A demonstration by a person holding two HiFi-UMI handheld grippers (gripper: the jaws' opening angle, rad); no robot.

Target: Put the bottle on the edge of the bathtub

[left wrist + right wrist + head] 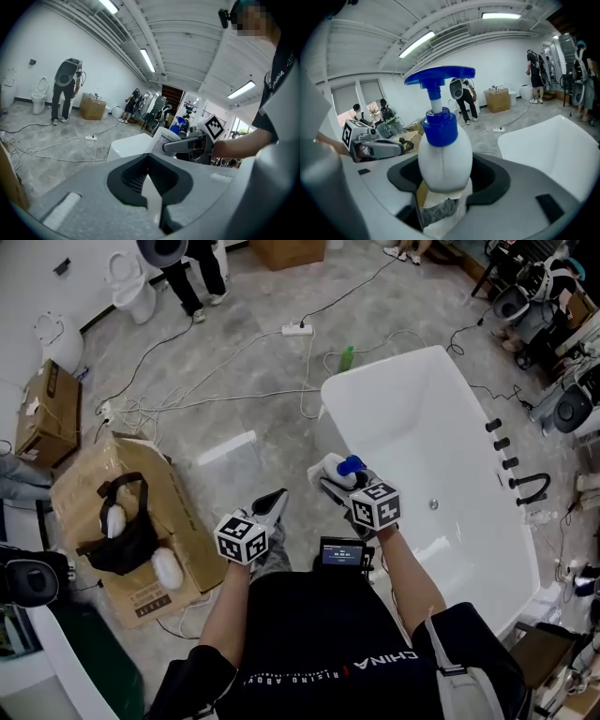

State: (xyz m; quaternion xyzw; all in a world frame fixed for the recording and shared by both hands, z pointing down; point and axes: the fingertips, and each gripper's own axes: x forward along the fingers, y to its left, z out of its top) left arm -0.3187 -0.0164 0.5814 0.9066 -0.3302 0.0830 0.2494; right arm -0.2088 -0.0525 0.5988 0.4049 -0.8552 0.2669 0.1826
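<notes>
**A:** What's sitting closest to the lens?

**B:** In the right gripper view, the right gripper (pixel 440 199). Its grey fingers are clamping the lower body of the bottle (pixel 443 150), a white one whose blue pump top is pointing up and away from the fingertips.

**A:** And where is that bottle hanging in the room?

**B:** In the head view the fingers are holding it right at the near left rim of the bathtub (pixel 375 367). I can't tell whether it is touching the rim. The white tub is stretching away ahead of those fingers and off to their right.

**A:** What's the other hand doing?

**B:** The left gripper (pixel 274 502) is hovering just to the left of the right one, over the grey floor. Its fingers are lying together, tips meeting, and carrying nothing.

**A:** Anything else lying around them?

**B:** A cardboard box (pixel 178 521) is lying on the floor well to the left of the left fingers. A small green bottle (pixel 347 357) is standing on the floor far ahead of the right fingers, by the tub's far end.
</notes>
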